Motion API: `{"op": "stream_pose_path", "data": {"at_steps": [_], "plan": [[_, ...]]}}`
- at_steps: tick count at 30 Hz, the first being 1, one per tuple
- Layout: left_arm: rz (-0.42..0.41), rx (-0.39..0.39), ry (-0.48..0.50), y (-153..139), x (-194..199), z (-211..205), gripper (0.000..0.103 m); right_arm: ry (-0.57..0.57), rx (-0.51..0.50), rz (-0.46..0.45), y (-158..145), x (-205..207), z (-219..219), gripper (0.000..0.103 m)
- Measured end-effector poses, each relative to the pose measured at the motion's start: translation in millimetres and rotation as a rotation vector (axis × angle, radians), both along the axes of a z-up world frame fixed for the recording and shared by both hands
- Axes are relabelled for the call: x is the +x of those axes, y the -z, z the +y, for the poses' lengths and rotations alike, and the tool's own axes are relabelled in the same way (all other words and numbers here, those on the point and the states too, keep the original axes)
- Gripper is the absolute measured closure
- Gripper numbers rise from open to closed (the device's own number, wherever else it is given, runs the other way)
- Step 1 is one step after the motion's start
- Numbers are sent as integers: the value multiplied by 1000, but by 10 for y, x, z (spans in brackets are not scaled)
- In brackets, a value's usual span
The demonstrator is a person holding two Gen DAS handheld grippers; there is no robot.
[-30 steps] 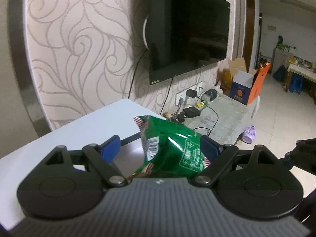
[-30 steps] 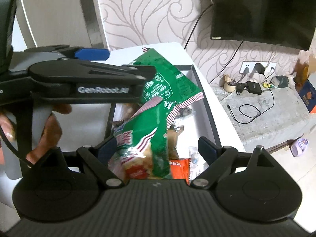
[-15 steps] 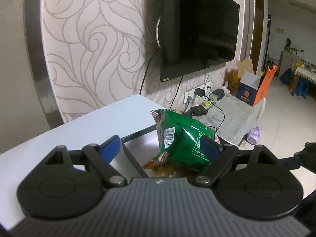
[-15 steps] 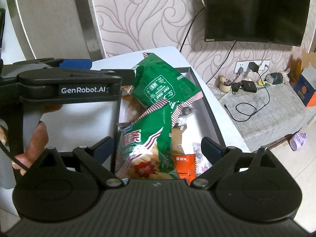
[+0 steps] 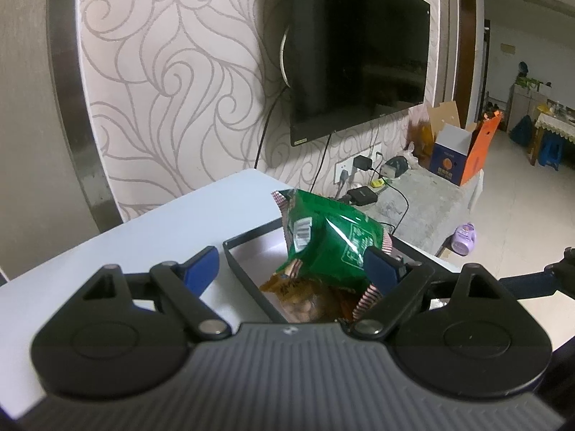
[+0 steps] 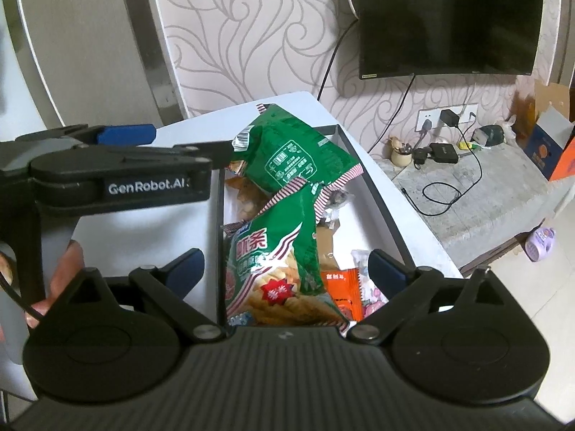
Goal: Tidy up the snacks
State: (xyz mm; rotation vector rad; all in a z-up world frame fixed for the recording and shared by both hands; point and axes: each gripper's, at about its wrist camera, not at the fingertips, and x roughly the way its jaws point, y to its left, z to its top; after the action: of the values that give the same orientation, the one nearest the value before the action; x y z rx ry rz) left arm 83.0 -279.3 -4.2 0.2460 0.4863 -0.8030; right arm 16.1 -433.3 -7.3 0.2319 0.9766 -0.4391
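A black-rimmed box (image 5: 244,276) (image 6: 373,194) with a white inside stands on the white table (image 5: 143,237). A crumpled green snack bag (image 5: 323,240) (image 6: 294,158) rests in it on a brown packet (image 5: 305,294). My left gripper (image 5: 291,267) (image 6: 179,142) is open, and the bag leans by its right pad. My right gripper (image 6: 287,265) has its jaws opening. A green-and-red bag of strips (image 6: 280,262) lies in the box between them, and neither pad presses on it. An orange packet (image 6: 341,291) lies beside it.
A hand (image 6: 68,262) holds the left gripper's handle. A wall TV (image 6: 449,18) hangs behind the table. A stone ledge (image 6: 467,194) with chargers and cables runs to the right. Cardboard boxes (image 5: 463,151) stand on it, and a purple bottle (image 5: 463,237) lies on the floor.
The left gripper has drawn back from the crumpled green bag, which now rests in the box. The right jaws have spread wider and pulled up off the bag of strips.
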Motion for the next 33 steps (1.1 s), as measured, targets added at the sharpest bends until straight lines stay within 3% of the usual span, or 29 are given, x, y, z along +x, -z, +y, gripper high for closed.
{"op": "stream_pose_path", "data": {"at_steps": [9,19,27,33], "plan": [[37,-30,-28,-25,-128,306,14,20,24,-41,-106,-101,267,3],[54,-67,-95,-92,-255,936,14,7,11,-36,-371,-338,1121,3],[-12,-31,-168,-161,-520,1279,14,-21,-10,-52,-537,-539,1523,3],[-14,-29,-265,-173,-708,1426,14,-88,-17,-75,-616,-691,1591,3]]}}
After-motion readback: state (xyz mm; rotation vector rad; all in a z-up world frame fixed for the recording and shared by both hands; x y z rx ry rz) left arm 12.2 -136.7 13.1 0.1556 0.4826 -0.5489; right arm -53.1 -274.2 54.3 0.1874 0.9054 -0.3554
